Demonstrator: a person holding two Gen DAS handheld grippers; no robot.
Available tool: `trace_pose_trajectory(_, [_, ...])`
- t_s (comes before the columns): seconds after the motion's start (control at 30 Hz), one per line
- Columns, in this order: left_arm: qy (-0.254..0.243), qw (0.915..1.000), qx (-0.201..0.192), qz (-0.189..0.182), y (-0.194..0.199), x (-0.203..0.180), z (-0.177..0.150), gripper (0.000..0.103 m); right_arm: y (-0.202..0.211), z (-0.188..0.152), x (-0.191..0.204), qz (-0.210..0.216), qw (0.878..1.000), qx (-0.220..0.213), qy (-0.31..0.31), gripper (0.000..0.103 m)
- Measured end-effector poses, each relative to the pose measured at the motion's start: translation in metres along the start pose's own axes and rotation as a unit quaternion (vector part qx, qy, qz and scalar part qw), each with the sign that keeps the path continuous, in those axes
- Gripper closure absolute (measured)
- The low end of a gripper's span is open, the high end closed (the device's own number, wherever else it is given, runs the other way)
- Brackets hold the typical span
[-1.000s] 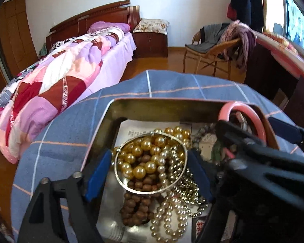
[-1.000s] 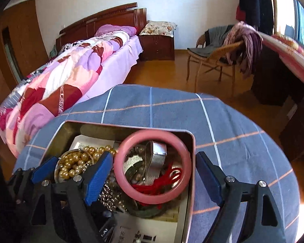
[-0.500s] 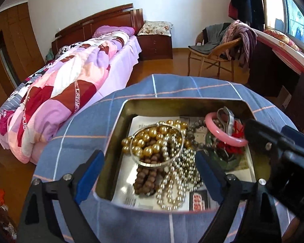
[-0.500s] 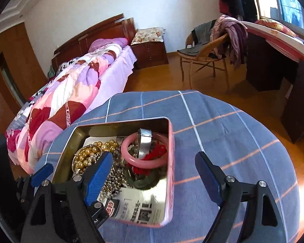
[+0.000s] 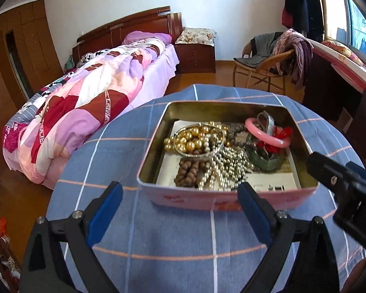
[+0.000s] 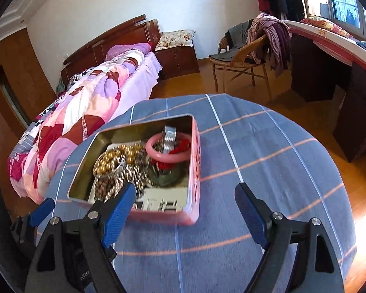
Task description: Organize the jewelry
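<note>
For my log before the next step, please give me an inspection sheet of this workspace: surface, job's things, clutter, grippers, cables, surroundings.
Surface: round table with blue checked cloth.
Job's things: open pink tin holds a pink bangle, gold beads inside a silver bangle, brown beads, pearl strands, a green piece and a red ornament, all tangled over printed paper.
Clutter: nothing seen on the cloth outside the tin.
Grippers: left gripper and right gripper near the tin's front, jaws open, both empty.
Cables: nothing seen.
Surroundings: bed, nightstand, chair with clothes, desk by window.
</note>
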State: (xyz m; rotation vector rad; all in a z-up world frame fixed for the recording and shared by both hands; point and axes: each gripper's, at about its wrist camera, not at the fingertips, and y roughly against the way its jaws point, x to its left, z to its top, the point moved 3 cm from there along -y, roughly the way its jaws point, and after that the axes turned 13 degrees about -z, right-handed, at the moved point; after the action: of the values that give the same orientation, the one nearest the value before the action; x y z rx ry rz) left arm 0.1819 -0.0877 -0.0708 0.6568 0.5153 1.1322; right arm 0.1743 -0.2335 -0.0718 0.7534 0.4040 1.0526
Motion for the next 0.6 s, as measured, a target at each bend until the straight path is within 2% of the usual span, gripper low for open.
trace_pose_trajectory(0.33, [0.004,0.9999,0.003,0.011,0.015,0.004,-0.02,0.006,0.009,-0.026,-0.009,-0.004,1.0,0.022,0.003,0.019])
trace_pose_trajectory(0.6, [0.013,0.9997,-0.003,0.021,0.037,0.006,-0.036,0.006,0.033,-0.041,-0.012,0.006,1.0,0.015,0.006,0.019])
